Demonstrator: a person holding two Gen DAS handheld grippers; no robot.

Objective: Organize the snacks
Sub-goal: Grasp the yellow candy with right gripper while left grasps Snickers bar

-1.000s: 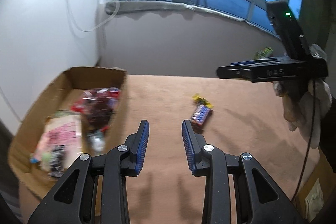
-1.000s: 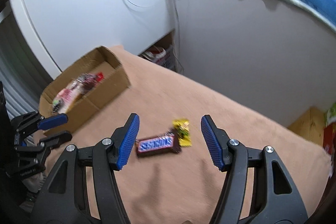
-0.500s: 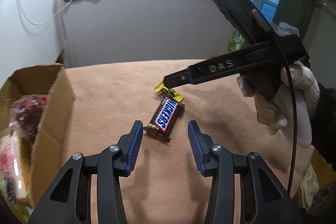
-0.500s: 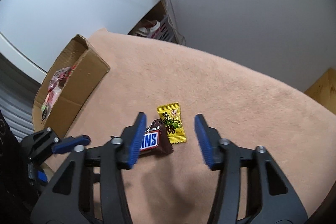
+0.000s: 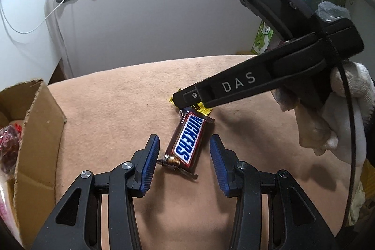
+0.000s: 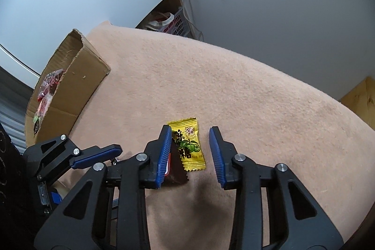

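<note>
While the left gripper (image 5: 184, 156) straddles the brown Snickers bar (image 5: 187, 145) along its long axis, fingers spread, the right gripper (image 6: 189, 151), closing but untouched, brackets the yellow candy sachet (image 6: 188, 145) on the tan tabletop (image 6: 257, 97).

I'm looking down my left gripper (image 5: 184, 159): its blue-padded jaws stand apart on either side of a brown Snickers bar (image 5: 187, 144) lying on the tan felt-like cloth (image 5: 121, 114) at lower centre, neither pad touching the wrapper. From the upper right, the black right gripper (image 5: 180, 101), held in a white-gloved hand (image 5: 328, 114), reaches to a small yellow candy wrapper (image 5: 202, 109) just beyond the bar. An open brown cardboard box (image 5: 39, 132) sits at the left edge, with red-wrapped snacks (image 5: 9, 147) inside.
</note>
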